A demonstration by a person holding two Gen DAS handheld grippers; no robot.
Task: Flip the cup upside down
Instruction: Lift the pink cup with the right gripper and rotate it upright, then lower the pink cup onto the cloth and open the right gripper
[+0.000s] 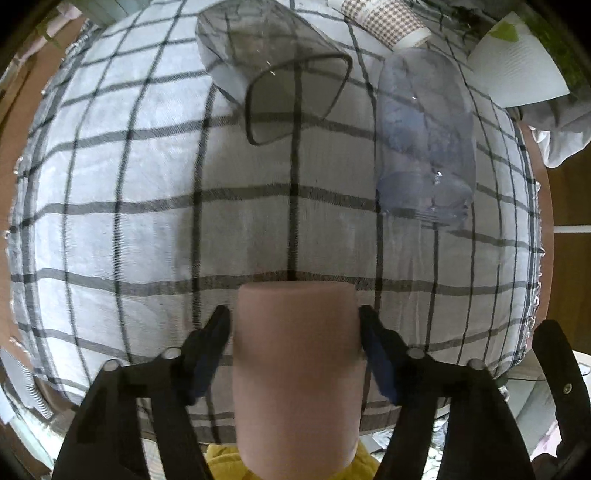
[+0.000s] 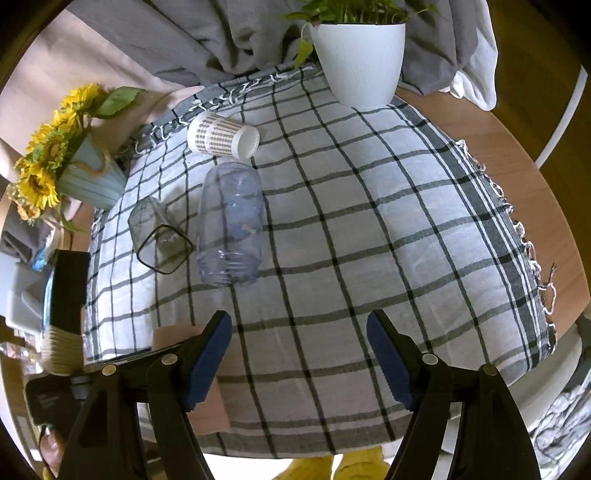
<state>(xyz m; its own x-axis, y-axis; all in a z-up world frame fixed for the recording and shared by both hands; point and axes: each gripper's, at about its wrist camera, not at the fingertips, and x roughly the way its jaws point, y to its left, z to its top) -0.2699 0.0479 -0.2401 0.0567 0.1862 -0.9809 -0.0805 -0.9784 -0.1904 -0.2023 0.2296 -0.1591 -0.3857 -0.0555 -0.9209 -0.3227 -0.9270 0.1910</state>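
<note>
A plain pink-brown cup [image 1: 295, 373] sits between the fingers of my left gripper [image 1: 294, 339], closed end facing away over the checked cloth [image 1: 147, 221]. The blue pads touch both its sides, so the gripper is shut on it. In the right wrist view a part of the cup [image 2: 173, 338] shows behind my left finger. My right gripper [image 2: 299, 350] is open and empty above the cloth [image 2: 369, 221] near the front edge.
Three cups lie on their sides on the cloth: a smoky square-rimmed glass [image 1: 280, 74] [image 2: 160, 236], a clear bluish tumbler [image 1: 424, 140] [image 2: 231, 225] and a checked paper cup [image 1: 384, 22] [image 2: 221, 136]. A white plant pot [image 2: 360, 59] and a sunflower vase [image 2: 88, 177] stand at the back.
</note>
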